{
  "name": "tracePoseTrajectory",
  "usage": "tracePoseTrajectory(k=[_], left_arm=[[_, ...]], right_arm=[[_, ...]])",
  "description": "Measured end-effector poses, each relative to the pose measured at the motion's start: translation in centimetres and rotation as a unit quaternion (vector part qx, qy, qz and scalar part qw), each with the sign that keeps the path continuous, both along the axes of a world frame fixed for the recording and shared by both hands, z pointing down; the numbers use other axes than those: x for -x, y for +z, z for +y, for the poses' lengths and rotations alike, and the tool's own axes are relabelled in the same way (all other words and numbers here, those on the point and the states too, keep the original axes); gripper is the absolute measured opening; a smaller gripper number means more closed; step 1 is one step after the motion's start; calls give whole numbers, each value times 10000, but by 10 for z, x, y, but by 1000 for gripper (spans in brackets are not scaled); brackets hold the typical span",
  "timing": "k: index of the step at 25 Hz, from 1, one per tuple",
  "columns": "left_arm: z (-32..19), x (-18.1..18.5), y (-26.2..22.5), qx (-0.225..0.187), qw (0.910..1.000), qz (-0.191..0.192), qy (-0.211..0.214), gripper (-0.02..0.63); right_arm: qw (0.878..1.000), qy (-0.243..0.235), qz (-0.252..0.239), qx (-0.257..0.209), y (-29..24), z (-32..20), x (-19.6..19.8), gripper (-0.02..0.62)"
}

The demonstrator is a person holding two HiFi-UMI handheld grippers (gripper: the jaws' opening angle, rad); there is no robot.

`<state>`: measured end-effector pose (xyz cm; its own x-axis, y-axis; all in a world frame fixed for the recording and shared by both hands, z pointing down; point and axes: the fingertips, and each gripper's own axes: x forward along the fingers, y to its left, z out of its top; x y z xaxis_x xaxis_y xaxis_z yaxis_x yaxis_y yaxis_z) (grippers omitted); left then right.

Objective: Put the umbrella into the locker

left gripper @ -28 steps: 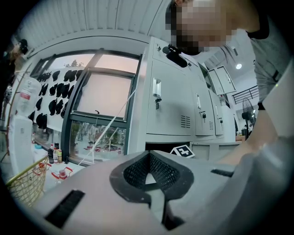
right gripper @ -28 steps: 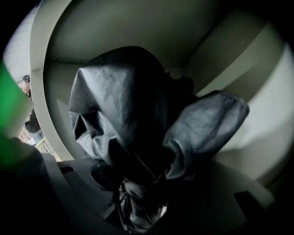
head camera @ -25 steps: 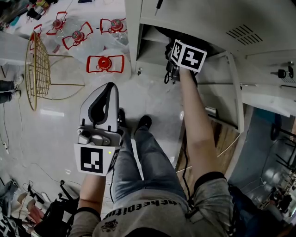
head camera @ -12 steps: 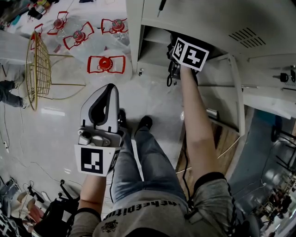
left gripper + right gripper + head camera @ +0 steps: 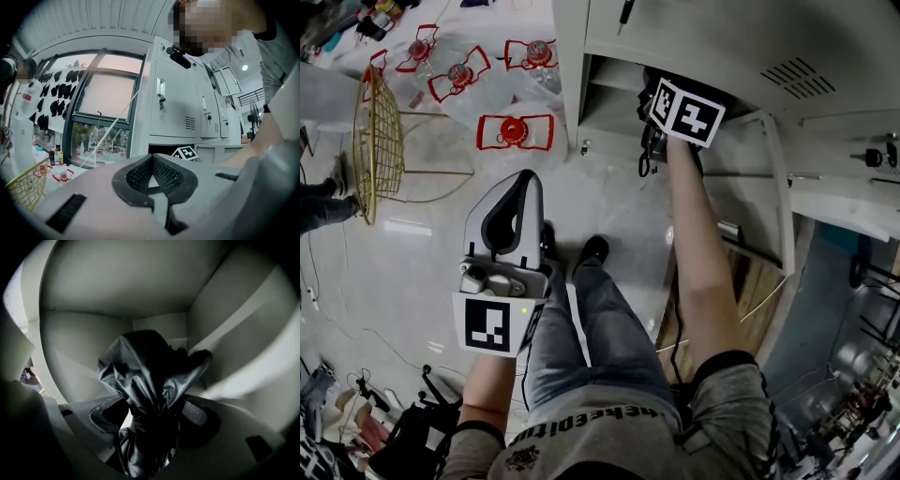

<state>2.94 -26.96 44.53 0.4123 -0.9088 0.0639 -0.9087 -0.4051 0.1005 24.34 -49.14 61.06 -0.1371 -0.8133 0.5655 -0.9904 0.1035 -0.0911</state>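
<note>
The black folded umbrella (image 5: 150,376) lies inside the grey locker (image 5: 93,348), its crumpled fabric filling the middle of the right gripper view. My right gripper (image 5: 152,416) reaches into the open compartment (image 5: 609,94). Only its marker cube (image 5: 685,112) and a dangling black strap (image 5: 641,159) show in the head view. Its jaws have just been opening: the umbrella is still between them, with a gap at the left pad (image 5: 105,416). My left gripper (image 5: 520,180) is held level over the floor, away from the locker, shut and empty (image 5: 152,159).
The compartment's door (image 5: 773,178) hangs open to the right of my arm. My legs (image 5: 591,328) stand in front of the locker. On the floor at the left are a gold wire basket (image 5: 375,141) and several bottles with red handles (image 5: 514,129).
The right hand's marker cube has crept slightly rightward at the locker mouth. The left gripper has kept still.
</note>
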Motion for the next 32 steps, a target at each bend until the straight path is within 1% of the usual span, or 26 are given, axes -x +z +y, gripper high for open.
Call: tracePoseTrajectory(k=[8,11,14,17,20,23,25,27,32], left_arm=[[-1,-3,-10,-125,9999,94,29,3],[-1,-4,-13,-159,9998,90,36,3],[-1,-8,-17,-214,9996,147,78,3],[-1,-12,-23,-300,9992,225,128,3],[-1,-13,-27,-315,9993,185,109,3],[1,-12,-26,-222,9997,16,23,3],[2,-14,-29,-229,9997,-12,20,3],[3,-16,-35,-276,9996,-14,36,3],[4,-21,-52,-379,9993,-15,58,3]], right_arm=[[9997,-28,-58,-215,-14,4,1,295],[9991,-31,-156,-388,-25,4,3,295],[9987,-119,-43,-489,-30,5,5,295],[9986,-122,-78,-510,-31,9,4,295],[9984,-138,-98,-539,-35,14,4,295],[9974,-239,-248,-633,-42,17,8,293],[9969,-279,-297,-669,-49,21,10,287],[9967,-322,-268,-693,-55,26,11,258],[9960,-352,-230,-790,-70,40,14,105]])
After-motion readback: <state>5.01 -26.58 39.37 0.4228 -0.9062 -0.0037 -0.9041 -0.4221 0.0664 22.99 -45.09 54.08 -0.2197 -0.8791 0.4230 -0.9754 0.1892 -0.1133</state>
